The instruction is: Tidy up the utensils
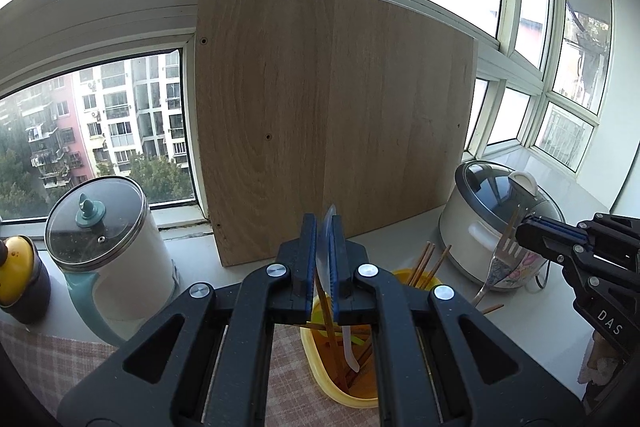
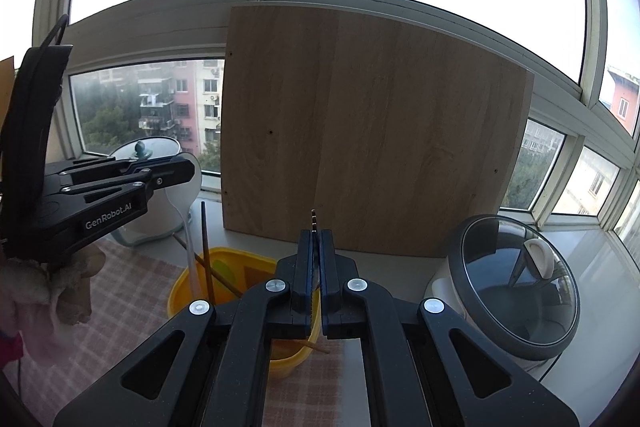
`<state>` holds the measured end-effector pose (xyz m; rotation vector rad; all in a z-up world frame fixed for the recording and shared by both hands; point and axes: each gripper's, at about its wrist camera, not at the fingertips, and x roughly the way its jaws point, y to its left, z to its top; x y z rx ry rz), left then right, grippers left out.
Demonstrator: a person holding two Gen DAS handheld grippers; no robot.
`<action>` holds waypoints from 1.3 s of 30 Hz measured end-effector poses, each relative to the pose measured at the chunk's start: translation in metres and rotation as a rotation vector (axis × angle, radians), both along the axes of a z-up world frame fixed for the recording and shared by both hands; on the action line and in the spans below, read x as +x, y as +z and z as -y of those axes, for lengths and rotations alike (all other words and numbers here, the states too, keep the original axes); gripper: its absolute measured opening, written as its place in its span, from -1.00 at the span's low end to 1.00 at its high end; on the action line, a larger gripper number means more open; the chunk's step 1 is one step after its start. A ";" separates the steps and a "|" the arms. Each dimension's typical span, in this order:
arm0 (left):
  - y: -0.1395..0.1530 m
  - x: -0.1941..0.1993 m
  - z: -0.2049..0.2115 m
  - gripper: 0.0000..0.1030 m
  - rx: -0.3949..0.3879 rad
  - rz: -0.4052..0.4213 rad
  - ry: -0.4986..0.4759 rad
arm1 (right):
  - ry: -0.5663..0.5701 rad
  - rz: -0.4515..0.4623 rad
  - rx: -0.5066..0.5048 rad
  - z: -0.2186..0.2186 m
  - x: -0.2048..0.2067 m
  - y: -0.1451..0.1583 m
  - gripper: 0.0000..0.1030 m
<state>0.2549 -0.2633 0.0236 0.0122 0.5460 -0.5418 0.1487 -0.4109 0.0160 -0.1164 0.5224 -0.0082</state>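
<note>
Left gripper [image 1: 325, 227] is clamped on a clear plastic spoon [image 1: 347, 347] and right gripper [image 2: 316, 239] is pinched tight on a metal fork [image 1: 500, 259], both tilted down over the yellow utensil holder [image 2: 240, 263] with chopsticks [image 1: 424, 263], rice cooker [image 2: 516, 287] just beside
</note>
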 end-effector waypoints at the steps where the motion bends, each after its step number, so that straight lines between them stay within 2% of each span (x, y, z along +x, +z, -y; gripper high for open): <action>1: 0.000 0.000 -0.001 -0.89 -0.002 -0.003 0.000 | 0.001 -0.006 0.005 0.000 0.000 -0.001 -0.96; 5: 0.001 -0.002 -0.004 -0.30 -0.011 -0.012 0.002 | 0.003 -0.003 0.027 -0.001 -0.003 0.001 -0.95; 17: 0.011 -0.024 -0.015 -0.30 -0.022 -0.007 -0.004 | 0.018 -0.003 0.076 -0.006 -0.020 0.007 -0.95; 31: 0.037 -0.082 -0.045 -0.30 -0.015 0.050 -0.002 | 0.033 0.021 0.117 -0.019 -0.058 0.021 -0.95; 39: 0.043 -0.116 -0.062 -0.30 0.007 0.065 -0.010 | 0.015 0.005 0.157 -0.025 -0.083 0.023 -0.95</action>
